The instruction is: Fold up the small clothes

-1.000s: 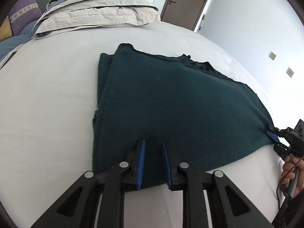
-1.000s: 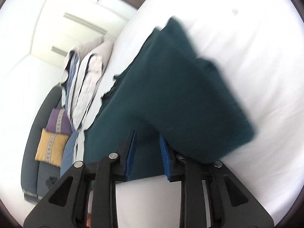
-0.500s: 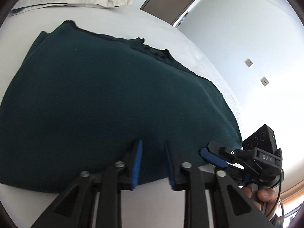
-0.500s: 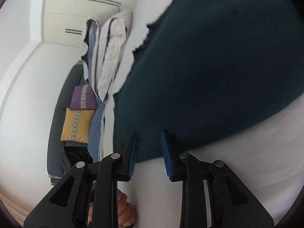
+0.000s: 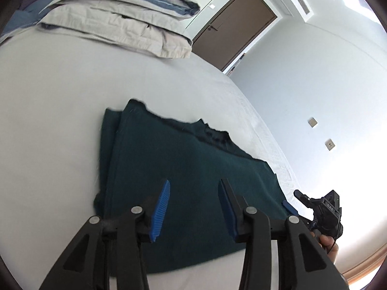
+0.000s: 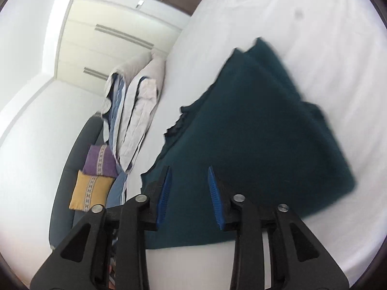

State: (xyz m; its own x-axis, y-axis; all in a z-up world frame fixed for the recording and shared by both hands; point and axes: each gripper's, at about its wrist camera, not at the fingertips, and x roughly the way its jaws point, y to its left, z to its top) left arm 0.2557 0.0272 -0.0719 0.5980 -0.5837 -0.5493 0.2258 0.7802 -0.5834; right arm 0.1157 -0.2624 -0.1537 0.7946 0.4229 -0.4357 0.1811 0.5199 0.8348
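Observation:
A dark teal garment (image 5: pixel 183 183) lies folded flat on the white bed; it also shows in the right wrist view (image 6: pixel 261 140). My left gripper (image 5: pixel 193 188) is open and empty, held above the garment's near edge. My right gripper (image 6: pixel 187 176) is open and empty above the garment's near left part. In the left wrist view the right gripper (image 5: pixel 300 200) shows at the garment's right corner, held by a hand.
A stack of folded grey and blue bedding (image 5: pixel 125 21) lies at the head of the white bed (image 5: pixel 48 120). A dark sofa with purple and yellow cushions (image 6: pixel 94 176) stands beside the bed. A brown door (image 5: pixel 232 26) is behind.
Both grippers have opened wider and pulled back up from the garment. The garment now lies released on the bed.

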